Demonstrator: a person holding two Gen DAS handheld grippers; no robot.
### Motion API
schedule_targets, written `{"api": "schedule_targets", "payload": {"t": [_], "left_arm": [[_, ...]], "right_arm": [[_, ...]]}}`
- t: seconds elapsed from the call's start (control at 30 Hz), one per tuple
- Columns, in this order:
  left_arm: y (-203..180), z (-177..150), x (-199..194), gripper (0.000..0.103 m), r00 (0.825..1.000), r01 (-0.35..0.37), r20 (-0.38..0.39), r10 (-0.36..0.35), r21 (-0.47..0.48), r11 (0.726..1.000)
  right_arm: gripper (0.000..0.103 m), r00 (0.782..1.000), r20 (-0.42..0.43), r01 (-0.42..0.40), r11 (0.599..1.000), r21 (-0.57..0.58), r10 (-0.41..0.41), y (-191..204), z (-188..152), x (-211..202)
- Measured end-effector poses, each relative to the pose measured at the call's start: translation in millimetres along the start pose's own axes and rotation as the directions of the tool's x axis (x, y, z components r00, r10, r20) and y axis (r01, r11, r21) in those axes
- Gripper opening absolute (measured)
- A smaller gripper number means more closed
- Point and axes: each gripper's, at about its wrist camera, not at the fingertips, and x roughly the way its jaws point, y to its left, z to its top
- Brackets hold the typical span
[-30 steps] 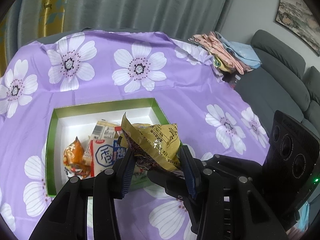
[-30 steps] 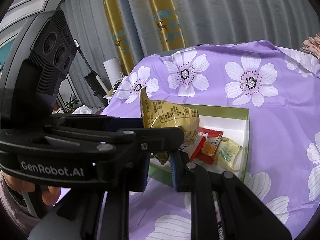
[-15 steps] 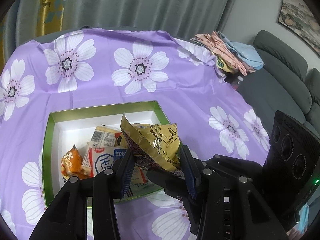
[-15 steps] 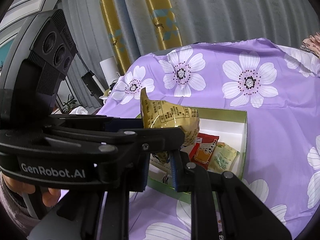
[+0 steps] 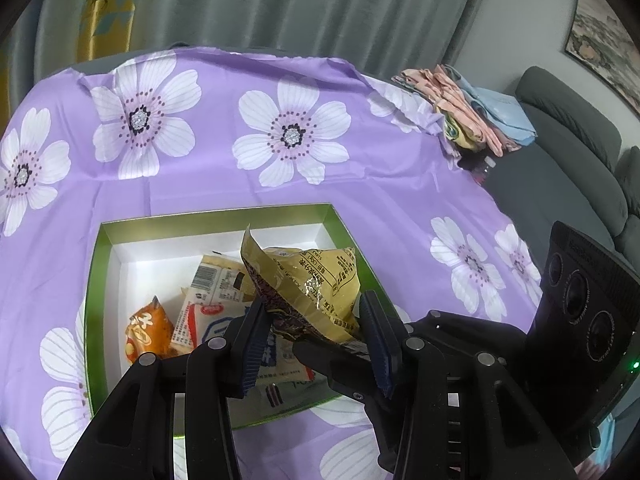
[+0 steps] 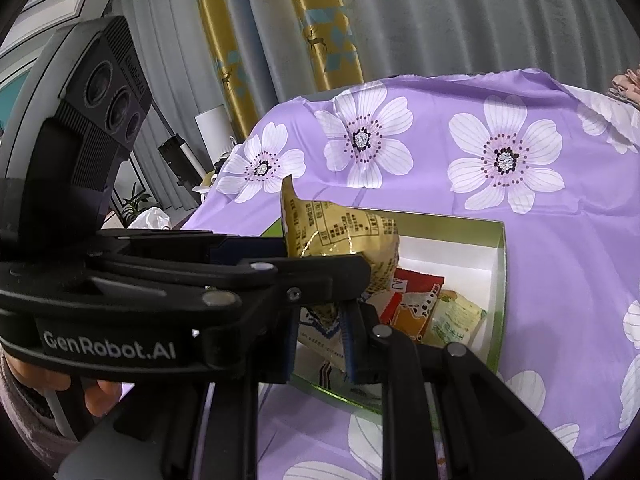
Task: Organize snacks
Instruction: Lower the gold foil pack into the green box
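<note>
A crinkled yellow snack bag (image 5: 316, 280) hangs over the green box (image 5: 216, 216), whose inside is white. My left gripper (image 5: 314, 306) is shut on the bag's sides, and in the right wrist view it crosses the picture from the left. My right gripper (image 6: 324, 320) is shut on the bag's lower corner, with the yellow snack bag (image 6: 340, 236) rising above its fingers. In the box lie an orange packet (image 5: 144, 332), a white packet (image 5: 208, 316), a red packet (image 6: 416, 292) and a pale green packet (image 6: 456, 316).
A purple cloth with white flowers (image 5: 288, 136) covers the table. Folded clothes (image 5: 472, 112) lie at its far right corner, with a grey sofa (image 5: 560, 176) beyond. Curtains hang behind. A person's hand (image 6: 40, 380) holds the left gripper.
Both grippers have carried the bag a little forward over the box, which now sits lower in both views. Both grips are unchanged.
</note>
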Motion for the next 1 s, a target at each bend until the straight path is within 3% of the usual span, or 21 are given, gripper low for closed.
{"api": "schedule_targets", "payload": {"t": [0.47, 1.0], "left_arm": [[40.0, 25.2, 5.5, 0.045, 1.0, -0.005, -0.011, 0.004, -0.067, 0.998], [63.7, 18.8, 48.2, 0.044, 0.997, 0.028, -0.061, -0.036, -0.133, 0.991]], "right_arm": [[0.019, 0.997, -0.075, -0.037, 0.999, -0.017, 0.035, -1.0, 30.4, 35.4], [0.02, 0.988, -0.157, 0.007, 1.0, 0.001, -0.007, -20.0, 18.8, 68.0]]}}
